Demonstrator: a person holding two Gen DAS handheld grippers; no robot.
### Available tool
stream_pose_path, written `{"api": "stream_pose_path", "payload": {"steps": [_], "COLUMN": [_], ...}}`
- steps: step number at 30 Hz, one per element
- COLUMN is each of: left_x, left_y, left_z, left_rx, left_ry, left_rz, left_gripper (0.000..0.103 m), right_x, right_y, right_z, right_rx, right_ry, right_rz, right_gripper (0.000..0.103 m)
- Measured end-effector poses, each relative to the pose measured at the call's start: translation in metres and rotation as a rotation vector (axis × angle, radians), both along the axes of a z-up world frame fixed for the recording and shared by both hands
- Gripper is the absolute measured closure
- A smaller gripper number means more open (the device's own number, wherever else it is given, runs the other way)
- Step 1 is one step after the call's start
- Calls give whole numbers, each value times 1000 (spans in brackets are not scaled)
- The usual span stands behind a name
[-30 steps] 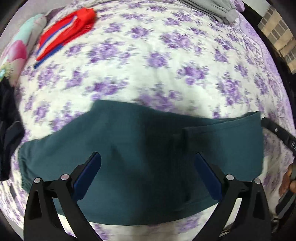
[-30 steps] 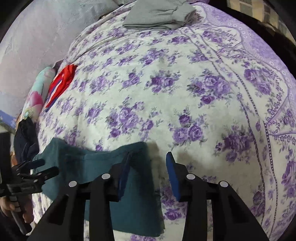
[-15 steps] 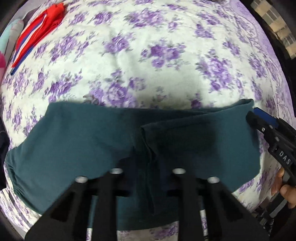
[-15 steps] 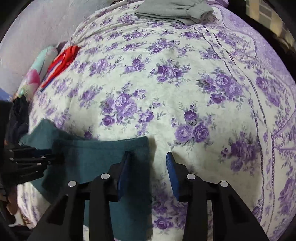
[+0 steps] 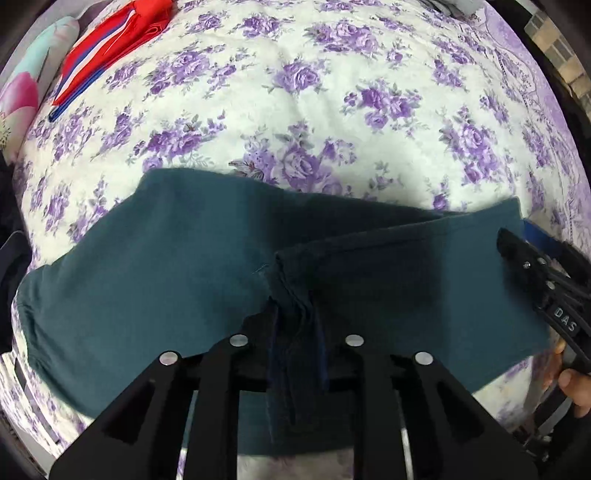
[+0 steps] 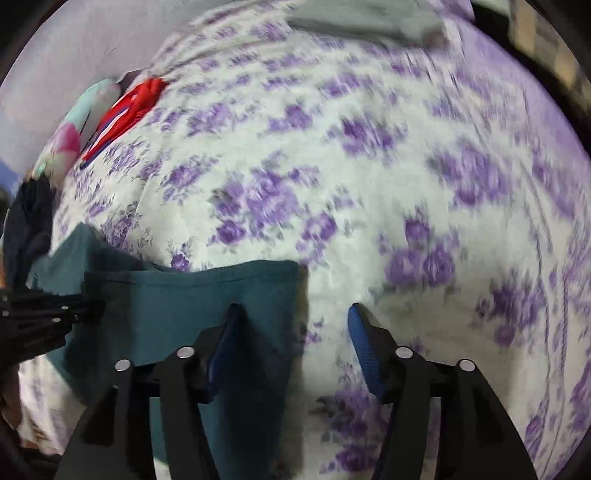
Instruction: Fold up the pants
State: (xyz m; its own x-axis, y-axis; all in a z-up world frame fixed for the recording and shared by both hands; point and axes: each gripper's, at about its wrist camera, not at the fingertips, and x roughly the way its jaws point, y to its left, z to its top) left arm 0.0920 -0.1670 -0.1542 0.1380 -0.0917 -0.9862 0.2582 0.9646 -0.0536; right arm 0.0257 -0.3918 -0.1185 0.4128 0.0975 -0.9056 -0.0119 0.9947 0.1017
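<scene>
Teal pants (image 5: 166, 266) lie folded across a white bedsheet with purple flowers (image 5: 314, 110). My left gripper (image 5: 291, 314) points straight down at their middle, with a bunched ridge of the cloth pinched between its fingers; the jaws are opening slightly. At the pants' right end my right gripper (image 6: 294, 310) has its jaws opening wide. Its left blue pad (image 6: 225, 332) hangs over the pants (image 6: 177, 295) and the other over bare sheet, neither pressing on cloth. The left wrist view shows the right gripper (image 5: 517, 230) at that end. The left gripper (image 6: 88, 306) appears at the right wrist view's left edge.
A red garment with blue and white stripes (image 5: 110, 51) and a pastel pillow (image 5: 26, 96) lie at the far left. Folded grey cloth (image 6: 369, 18) sits at the far end of the bed. Dark clothes (image 6: 29, 221) are heaped at the left edge. A hand (image 5: 572, 387) holds the right gripper.
My left gripper went from wide open above the pants to closed on a bunched fold at their middle. The right gripper's jaws spread wider and its view has blurred.
</scene>
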Motion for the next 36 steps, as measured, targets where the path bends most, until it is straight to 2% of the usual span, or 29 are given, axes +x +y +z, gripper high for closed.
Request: {"api": "stream_pose_path", "payload": {"steps": [1, 3, 4, 5, 6, 7, 8, 9, 10, 11, 12, 14, 17, 19, 22, 26, 31, 32, 36], "left_x": [0, -2, -4, -5, -7, -7, -6, -5, -5, -5, -7, -10, -12, -11, -11, -10, -8, -7, 0], "left_y": [2, 9, 16, 21, 28, 33, 37, 44, 52, 59, 68, 83, 123, 156, 211, 277, 309, 309, 299], "left_z": [4, 12, 18, 23, 25, 21, 15, 3, 0, 4, 10, 24, 40, 46, 46, 34, 9, 4, -10], "left_rx": [-9, -11, -23, -33, -33, -8, 17, 18, -23, -64, -97, -117, -80, -65, -26, 12, 42, 34, 42], "left_ry": [5, 21, 10, -7, -33, -41, -28, 16, 33, 34, 35, -4, -58, -77, -98, -85, -48, -36, -41], "left_rz": [5, 8, 14, 23, 39, 53, 62, 74, 96, 122, 134, 123, 157, 228, 304, 394, 376, 360, 272], "left_gripper": [83, 65, 51, 42, 39, 36, 34, 33, 33, 33, 35, 34, 27, 27, 26, 26, 30, 35, 36], "right_x": [-1, -6, -12, -18, -21, -23, -24, -26, -29, -27, -25, -21, -19, -18, -18, -18, -22, -22, -25], "right_y": [-1, -8, -11, -11, -8, -1, 6, 9, 11, 15, 16, 12, 12, 11, 15, 23, 30, 30, 32], "right_z": [4, 16, 25, 31, 32, 23, 6, -5, -3, 0, 4, 15, 34, 43, 43, 41, 47, 47, 48], "right_rx": [6, 79, 125, 132, 122, 82, 2, -32, -46, -72, -69, 13, 51, 54, 74, 82, 72, 72, 72], "right_ry": [10, 19, 4, -9, -7, 30, 91, 94, 61, 71, 82, 86, 54, 32, 44, 74, 63, 63, 64], "right_rz": [-6, -36, -37, -22, -7, 19, 41, 63, 70, 75, 67, 52, 44, 31, 5, -14, -27, -32, -56], "right_gripper": [44, 44, 44, 44, 44, 51, 52, 50, 50, 49, 48, 48, 42, 41, 40, 36, 31, 31, 31]}}
